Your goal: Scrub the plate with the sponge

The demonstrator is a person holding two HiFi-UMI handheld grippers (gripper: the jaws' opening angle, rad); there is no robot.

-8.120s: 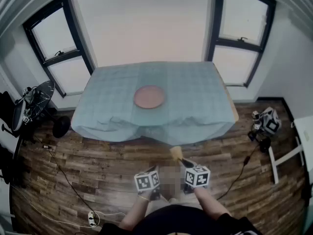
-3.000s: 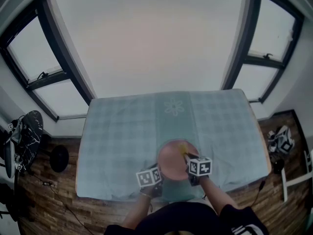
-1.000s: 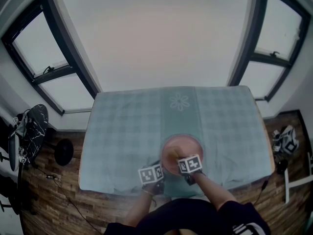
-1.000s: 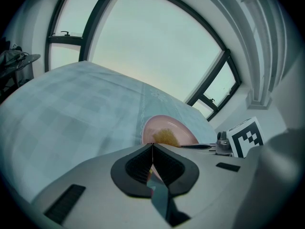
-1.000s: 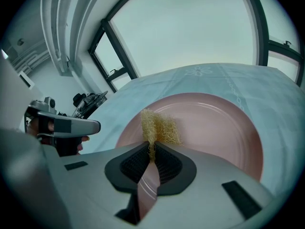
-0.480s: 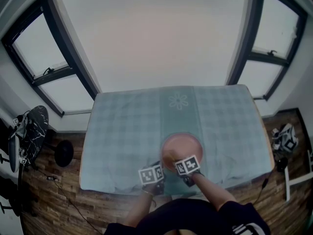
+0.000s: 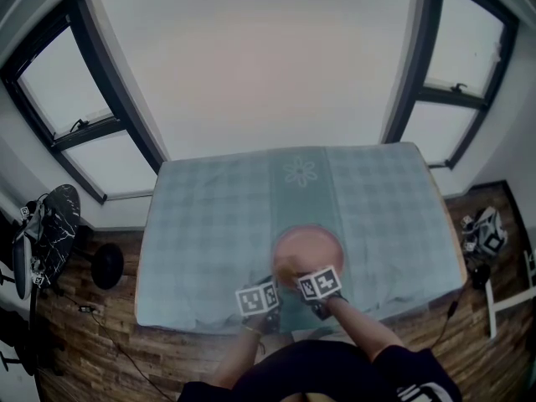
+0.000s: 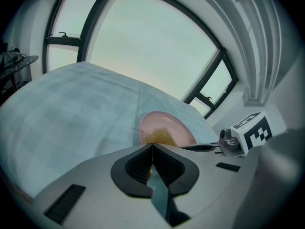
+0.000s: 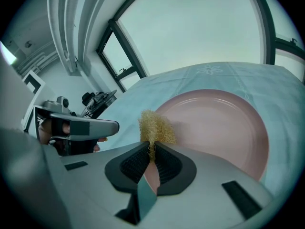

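A pink plate [image 7: 314, 243] lies on the light blue checked tablecloth [image 7: 209, 224] near the table's front edge. My right gripper [image 7: 292, 270] is shut on a yellow fibrous sponge [image 9: 155, 126], which rests at the plate's [image 9: 224, 123] near-left rim. In the right gripper view the jaws [image 9: 151, 150] pinch the sponge's lower end. My left gripper [image 7: 270, 286] hovers just left of the plate's near edge, shut, with nothing seen held. In the left gripper view the plate [image 8: 174, 128] and sponge [image 8: 159, 137] lie just beyond its shut jaws [image 8: 152, 150].
The table stands against a wall with tall windows. The cloth has a flower print [image 7: 299, 172] beyond the plate. On the wooden floor a black stand [image 7: 42, 233] sits at the left and a small device [image 7: 484, 229] at the right.
The person has walked up to the table. The right gripper has drawn the sponge from the plate's middle to its near-left rim; over the last second it barely shifts.
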